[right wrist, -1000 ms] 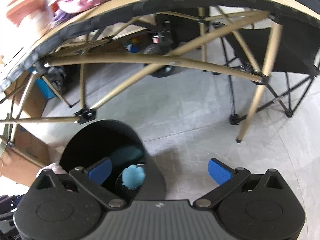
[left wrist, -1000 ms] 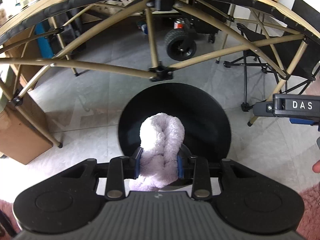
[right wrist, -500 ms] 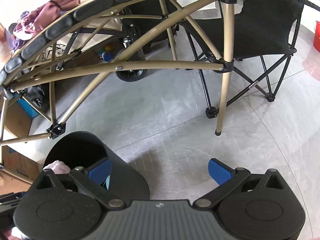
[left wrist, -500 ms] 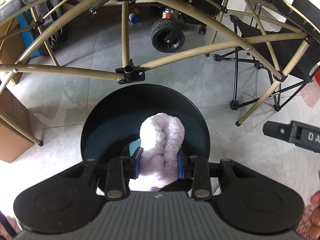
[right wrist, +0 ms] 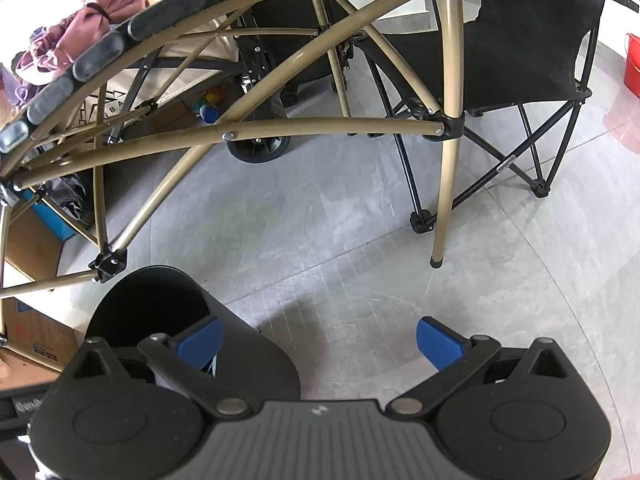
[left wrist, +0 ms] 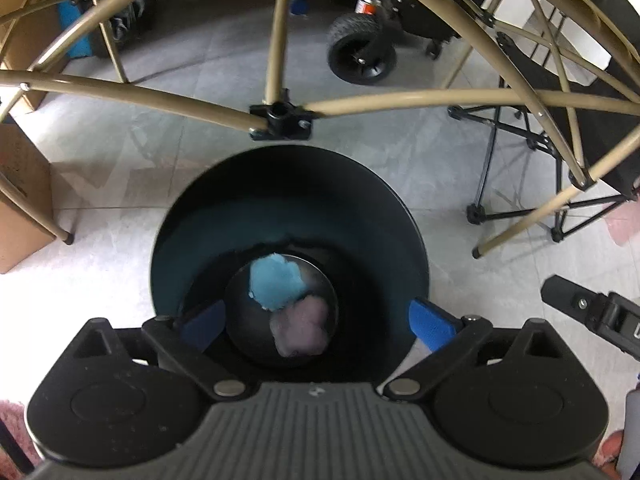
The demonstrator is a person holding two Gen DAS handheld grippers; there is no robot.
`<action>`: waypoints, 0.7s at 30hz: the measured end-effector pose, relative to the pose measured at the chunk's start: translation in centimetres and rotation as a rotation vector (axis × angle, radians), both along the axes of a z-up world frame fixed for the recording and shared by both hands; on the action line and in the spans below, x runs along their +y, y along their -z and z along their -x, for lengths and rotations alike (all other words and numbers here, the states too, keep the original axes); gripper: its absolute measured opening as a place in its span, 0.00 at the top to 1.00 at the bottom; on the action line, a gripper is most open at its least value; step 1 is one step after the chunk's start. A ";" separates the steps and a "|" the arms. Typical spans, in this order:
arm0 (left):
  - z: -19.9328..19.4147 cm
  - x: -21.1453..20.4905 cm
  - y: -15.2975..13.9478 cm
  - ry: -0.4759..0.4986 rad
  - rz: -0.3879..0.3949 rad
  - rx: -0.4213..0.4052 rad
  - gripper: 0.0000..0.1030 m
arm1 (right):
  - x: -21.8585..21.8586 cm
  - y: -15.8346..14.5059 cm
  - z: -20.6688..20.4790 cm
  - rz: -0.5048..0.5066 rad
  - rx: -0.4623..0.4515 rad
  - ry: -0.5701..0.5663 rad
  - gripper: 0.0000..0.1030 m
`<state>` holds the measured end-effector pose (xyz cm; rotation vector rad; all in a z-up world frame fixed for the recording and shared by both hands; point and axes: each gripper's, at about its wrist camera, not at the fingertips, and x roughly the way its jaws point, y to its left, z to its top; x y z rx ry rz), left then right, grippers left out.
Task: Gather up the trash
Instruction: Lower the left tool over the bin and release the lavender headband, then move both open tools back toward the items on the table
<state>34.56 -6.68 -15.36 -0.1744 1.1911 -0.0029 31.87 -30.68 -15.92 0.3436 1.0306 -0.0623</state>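
Your left gripper (left wrist: 316, 320) is right over the black bin (left wrist: 192, 216), pointing down into it. Its blue pads (left wrist: 430, 322) have just been opening and now stand spread wide with nothing between them. The fuzzy lilac wad (left wrist: 302, 328) is lying on the bin's floor, straight below the gap between the pads and well clear of both. It's touching the blue wad (left wrist: 276, 282), which sits just above it in the left wrist view, a little toward the left pad's side. The tan table frame (left wrist: 280, 116) crosses just beyond the bin's far rim.

Over to the right, your right gripper (right wrist: 320, 340) is hanging over bare grey floor (right wrist: 340, 240), jaws also spread wide, holding nothing. From that camera the bin is at lower left, its wall running behind the left pad, so the right tool is beside the bin, not above its mouth. The folding chair (right wrist: 520, 60) stands further right, behind the table leg (right wrist: 446, 184).
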 end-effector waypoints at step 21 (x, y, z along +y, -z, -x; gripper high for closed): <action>1.0 0.0 -1.3 0.008 -0.019 -0.044 0.00 | 0.3 -1.3 0.7 -0.014 -0.043 -0.007 0.00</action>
